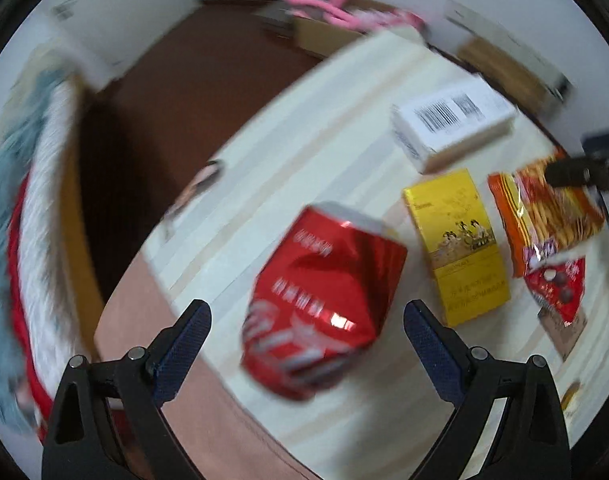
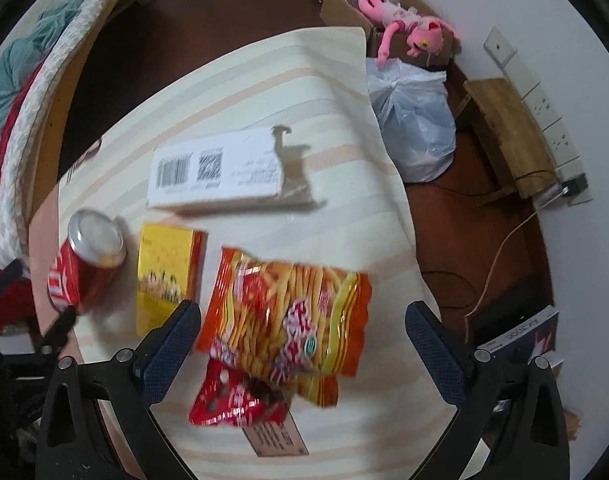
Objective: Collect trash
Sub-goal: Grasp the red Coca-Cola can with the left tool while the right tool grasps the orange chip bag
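Clearly both grippers are at the approach stage of collecting the trash, each lined up on its own piece with nothing picked up yet. From the left wrist view, the left gripper (image 1: 307, 316) has its 2 fingers spread wide on either side of a dented red soda can (image 1: 324, 300), which sits near the edge of the striped table cover (image 1: 304, 128); the picture is motion-blurred, so whether the pads touch the can is hard to tell, though gaps show on both sides. From the right wrist view, the right gripper (image 2: 302, 318) is likewise spread wide above an orange snack bag (image 2: 288, 320), which overlaps a small red wrapper (image 2: 236, 400). Between can and bag lies a yellow box (image 2: 166, 276), and beyond them a white carton with a barcode (image 2: 216, 172). A tied white plastic bag (image 2: 414, 128) stands on the floor just past the table's far corner, a likely place for the rubbish, though that is only a guess. Next, I judge, each gripper should settle around its item and close: gently on the crinkly bag, more firmly across the can's crushed middle.
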`<action>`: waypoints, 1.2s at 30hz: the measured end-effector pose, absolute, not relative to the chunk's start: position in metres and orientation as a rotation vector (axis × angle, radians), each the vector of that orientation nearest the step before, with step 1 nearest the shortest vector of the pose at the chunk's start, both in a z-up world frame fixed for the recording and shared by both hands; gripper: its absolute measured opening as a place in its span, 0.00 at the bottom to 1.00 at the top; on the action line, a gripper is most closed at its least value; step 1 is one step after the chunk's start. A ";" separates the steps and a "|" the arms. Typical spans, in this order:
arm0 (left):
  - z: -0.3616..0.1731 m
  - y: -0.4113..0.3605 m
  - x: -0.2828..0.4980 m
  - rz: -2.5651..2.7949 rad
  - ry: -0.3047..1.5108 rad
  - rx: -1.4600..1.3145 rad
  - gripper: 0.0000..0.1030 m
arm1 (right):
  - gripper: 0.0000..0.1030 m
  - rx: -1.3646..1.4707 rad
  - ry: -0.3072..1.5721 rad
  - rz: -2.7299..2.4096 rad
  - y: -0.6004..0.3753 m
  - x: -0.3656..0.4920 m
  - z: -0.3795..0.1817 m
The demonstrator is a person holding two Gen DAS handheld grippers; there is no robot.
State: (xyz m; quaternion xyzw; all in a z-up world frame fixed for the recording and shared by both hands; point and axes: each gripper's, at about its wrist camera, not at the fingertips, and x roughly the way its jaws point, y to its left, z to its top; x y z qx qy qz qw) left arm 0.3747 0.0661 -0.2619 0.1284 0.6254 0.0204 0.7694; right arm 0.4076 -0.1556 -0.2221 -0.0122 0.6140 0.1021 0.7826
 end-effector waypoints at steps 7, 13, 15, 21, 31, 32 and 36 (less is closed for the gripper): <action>-0.289 0.060 0.395 -0.042 1.402 0.285 0.81 | 1.00 0.000 1.390 0.237 -0.161 0.425 -0.246; -0.287 0.075 0.380 0.122 1.399 0.006 0.80 | 1.00 0.001 1.403 0.267 -0.156 0.422 -0.254; -0.285 0.078 0.367 0.181 1.391 -0.119 0.80 | 1.00 -0.015 1.394 0.274 -0.152 0.418 -0.254; -0.296 0.072 0.342 0.264 1.346 -0.214 0.80 | 0.95 -0.140 1.356 0.239 -0.130 0.404 -0.258; -0.281 0.062 0.303 0.362 1.232 -0.262 0.51 | 0.38 -0.143 1.210 0.258 -0.122 0.373 -0.234; -0.276 0.067 0.299 0.364 1.227 -0.259 0.51 | 0.37 -0.135 1.202 0.262 -0.123 0.371 -0.232; -0.267 0.074 0.273 0.381 1.192 -0.237 0.49 | 0.34 -0.106 1.178 0.273 -0.129 0.359 -0.222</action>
